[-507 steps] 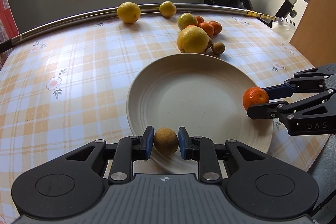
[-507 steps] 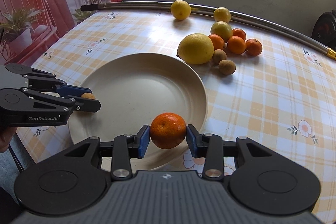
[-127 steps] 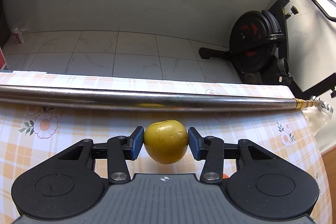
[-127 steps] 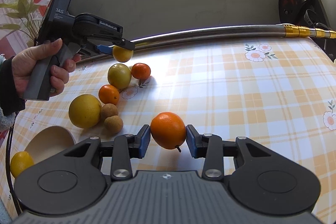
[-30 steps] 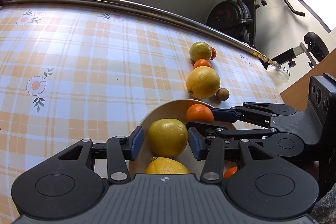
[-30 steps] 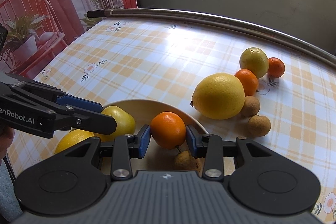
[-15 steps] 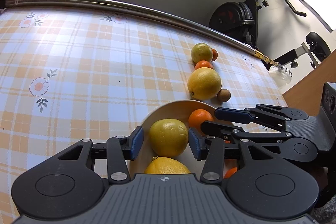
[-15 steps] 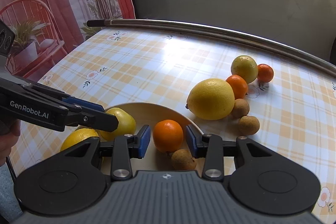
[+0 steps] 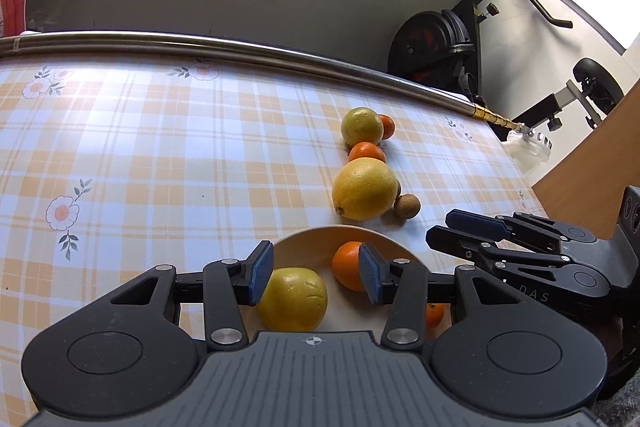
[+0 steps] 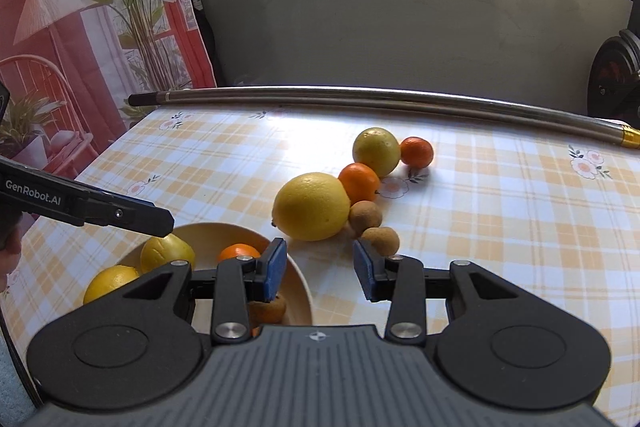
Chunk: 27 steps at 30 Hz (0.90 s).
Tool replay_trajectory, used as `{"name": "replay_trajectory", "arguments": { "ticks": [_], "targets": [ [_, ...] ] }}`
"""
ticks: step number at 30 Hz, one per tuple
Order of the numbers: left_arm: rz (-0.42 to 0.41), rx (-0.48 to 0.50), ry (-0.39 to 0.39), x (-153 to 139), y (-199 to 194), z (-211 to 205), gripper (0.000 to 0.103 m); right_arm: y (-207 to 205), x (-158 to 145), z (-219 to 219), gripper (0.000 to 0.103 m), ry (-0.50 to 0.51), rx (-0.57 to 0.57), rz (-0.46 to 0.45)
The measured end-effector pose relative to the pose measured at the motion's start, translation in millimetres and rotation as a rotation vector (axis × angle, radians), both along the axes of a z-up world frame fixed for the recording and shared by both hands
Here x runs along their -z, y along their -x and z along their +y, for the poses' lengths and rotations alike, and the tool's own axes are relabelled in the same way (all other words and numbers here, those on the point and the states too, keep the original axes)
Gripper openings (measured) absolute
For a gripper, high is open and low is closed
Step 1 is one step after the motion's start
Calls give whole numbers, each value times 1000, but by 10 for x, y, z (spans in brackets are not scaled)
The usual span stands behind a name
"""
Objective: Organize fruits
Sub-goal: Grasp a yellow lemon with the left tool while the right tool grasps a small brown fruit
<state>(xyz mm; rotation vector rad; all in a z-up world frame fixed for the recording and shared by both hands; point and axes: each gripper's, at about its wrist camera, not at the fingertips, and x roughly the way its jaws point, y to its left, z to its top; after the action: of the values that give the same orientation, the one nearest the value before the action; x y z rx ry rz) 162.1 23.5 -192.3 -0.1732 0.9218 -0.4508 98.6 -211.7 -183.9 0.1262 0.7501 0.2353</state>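
Note:
A beige plate [image 9: 320, 231] [image 10: 301, 291] holds a yellow fruit [image 9: 292, 299] [image 10: 168, 253], a lemon [image 10: 112, 281], an orange [image 9: 348, 265] [image 10: 239, 253] and a small brown fruit [image 10: 268, 309]. My left gripper [image 9: 316, 277] hangs open just above the yellow fruit, which lies in the plate below its pads. My right gripper [image 10: 320, 269] [image 9: 442, 227] is open and empty over the tablecloth at the plate's right rim. On the cloth beyond lie a big yellow citrus [image 9: 365, 189] [image 10: 312, 207], a greenish fruit [image 10: 376, 151], two oranges [image 10: 359, 182] and two brown fruits [image 10: 380, 239].
A steel pole [image 9: 240, 49] [image 10: 360, 95] runs along the table's far edge. An exercise bike [image 9: 440, 43] stands behind the table on the right, next to a wooden panel [image 9: 592, 163]. The left gripper's finger [image 10: 132, 215] reaches over the plate's left side.
Both grippers have drawn back and up from the plate. The orange and the yellow fruit stay lying in it. The right gripper has swung to the right, off the plate.

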Motion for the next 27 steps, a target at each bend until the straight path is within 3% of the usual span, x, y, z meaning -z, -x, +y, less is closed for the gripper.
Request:
{"name": "replay_trajectory", "arguments": {
  "ticks": [10,22,25,27],
  "targets": [
    [-70,2,-44,-130,-177,-317,49,-203,289,-266,40,1,58,-1],
    [-40,50,-52,-57,-385,-585,51,-376,472,-271,40,-15,29,14],
    [-33,58,-49,-34,-432,-644,56,-393,488,-286,40,-24,29,17],
    [-34,68,-54,-18,-454,-688,56,-396,486,-284,36,-21,25,16]
  ]
}}
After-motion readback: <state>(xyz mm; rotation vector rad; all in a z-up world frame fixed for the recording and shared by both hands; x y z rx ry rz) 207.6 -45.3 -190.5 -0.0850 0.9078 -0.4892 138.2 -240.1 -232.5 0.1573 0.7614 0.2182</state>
